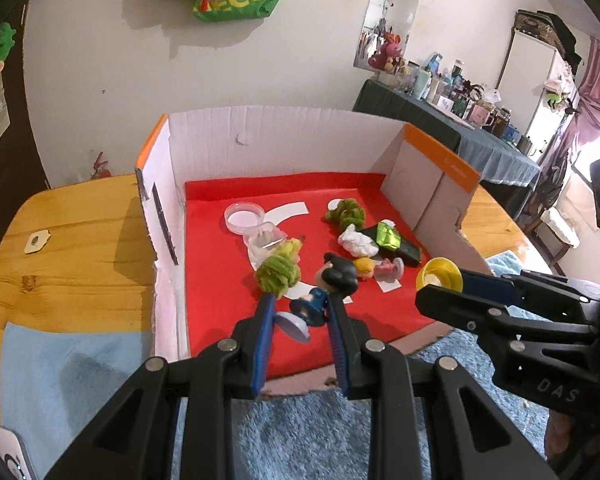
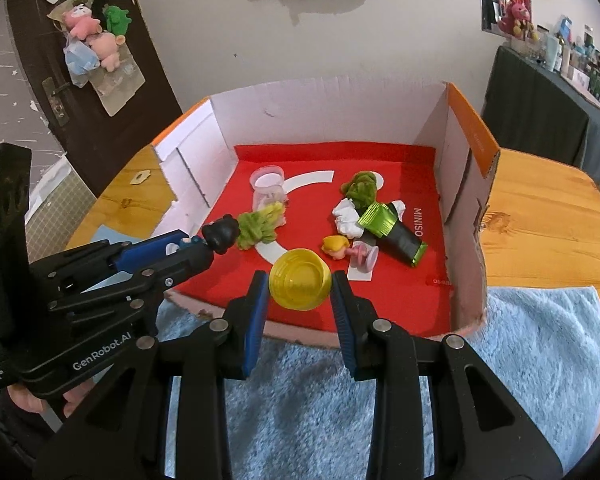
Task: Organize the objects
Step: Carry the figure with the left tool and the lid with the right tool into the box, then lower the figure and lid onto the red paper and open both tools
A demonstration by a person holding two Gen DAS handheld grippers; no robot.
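My left gripper (image 1: 300, 300) is shut on a small blue figurine with black hair (image 1: 324, 292), held tilted over the front of the red-lined cardboard box (image 1: 260, 132). My right gripper (image 2: 300, 284) is shut on a yellow round cap (image 2: 301, 280), also over the box's front edge. In the left wrist view the right gripper (image 1: 440, 284) and its yellow cap (image 1: 440, 274) show at the right. In the right wrist view the left gripper (image 2: 204, 244) with the black-haired figurine (image 2: 220, 234) shows at the left.
Inside the box lie two green fuzzy toys (image 1: 278, 274) (image 1: 346, 214), a clear jar (image 1: 244, 218), crumpled white paper (image 1: 358, 242), a dark tube with green foil (image 2: 392, 228) and a small blonde pink figurine (image 2: 350, 252). A blue fluffy towel (image 2: 520, 360) covers the wooden table (image 1: 72, 240) in front.
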